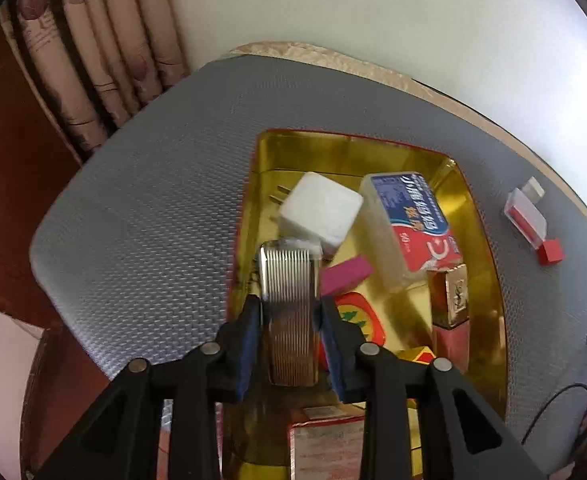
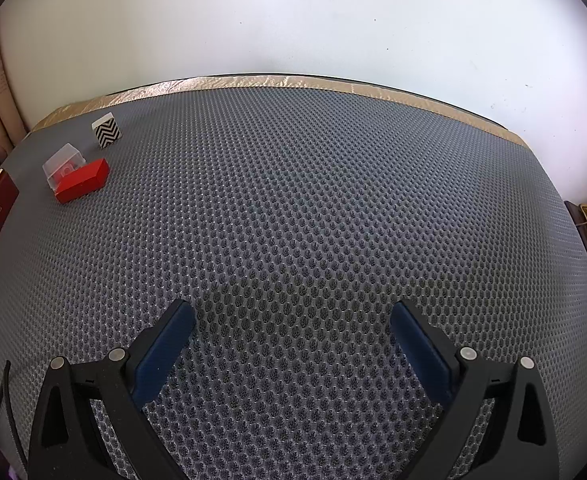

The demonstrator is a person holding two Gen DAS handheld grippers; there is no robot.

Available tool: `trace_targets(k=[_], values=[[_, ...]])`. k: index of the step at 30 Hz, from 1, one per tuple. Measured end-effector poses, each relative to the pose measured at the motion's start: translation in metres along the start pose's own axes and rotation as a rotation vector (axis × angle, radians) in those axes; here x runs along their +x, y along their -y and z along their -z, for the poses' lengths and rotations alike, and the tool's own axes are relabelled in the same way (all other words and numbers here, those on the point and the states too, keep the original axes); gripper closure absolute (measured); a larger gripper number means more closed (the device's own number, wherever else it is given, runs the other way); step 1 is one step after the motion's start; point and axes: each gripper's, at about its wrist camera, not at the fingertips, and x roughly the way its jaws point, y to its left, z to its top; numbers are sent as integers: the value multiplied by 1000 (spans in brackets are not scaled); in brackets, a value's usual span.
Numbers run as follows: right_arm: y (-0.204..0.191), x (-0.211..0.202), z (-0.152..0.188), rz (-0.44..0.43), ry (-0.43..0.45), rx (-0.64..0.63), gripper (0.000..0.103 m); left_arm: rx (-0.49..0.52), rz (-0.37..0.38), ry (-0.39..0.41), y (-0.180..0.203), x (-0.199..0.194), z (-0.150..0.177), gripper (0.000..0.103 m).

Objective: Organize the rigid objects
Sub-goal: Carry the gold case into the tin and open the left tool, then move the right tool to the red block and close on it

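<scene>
Left gripper (image 1: 290, 316): black angular linkage arms, round silver pivot screws behind the jaws, blue pads (image 1: 247, 344); right gripper (image 2: 292, 320) identical.

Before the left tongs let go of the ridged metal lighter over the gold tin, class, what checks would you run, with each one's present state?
1. Left tongs grip the lighter: ok.
2. Lighter is over the gold tin: ok.
3. Free spot beneath it: cannot tell; the white charger and pink block lie close.
4. Right tongs open, empty: ok.
5. Everything tidied: not ok; the red block and striped cube remain on the mat.
</scene>
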Motion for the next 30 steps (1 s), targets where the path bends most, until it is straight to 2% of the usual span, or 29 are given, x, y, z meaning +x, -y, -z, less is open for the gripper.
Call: trace_targets(k=[4,6,10,12,14,17,20,24,28,30], values=[[0,1,-1,-1,0,1,4,-34,-24,80,0,-29,6,69],[-1,1,-1,0,-1,0,4,-52,14,139,5,-55,18,69],[-3,1,-2,6,3,-4,4,-8,104,228,41,-104,67,68],[-4,-4,-1,-15,17,-23,4,12,105,289,57,-120,95,68],[-12,-10,-1,-82,35,-71,4,15,93,324,69,-127,115,67],[-37,-21,-11,-188,47,-165,4,20,103,329,81,-123,136,66],[-74,-30,-29,-275,59,-298,4,75,61,311,89,-114,136,66],[-128,-26,-60,-268,63,-572,4,59,62,315,83,-106,140,66],[-161,-3,-98,-295,-10,-791,6,7,82,318,71,-108,137,64],[-180,12,-112,-298,-66,-899,18,6,78,332,70,-111,138,63]])
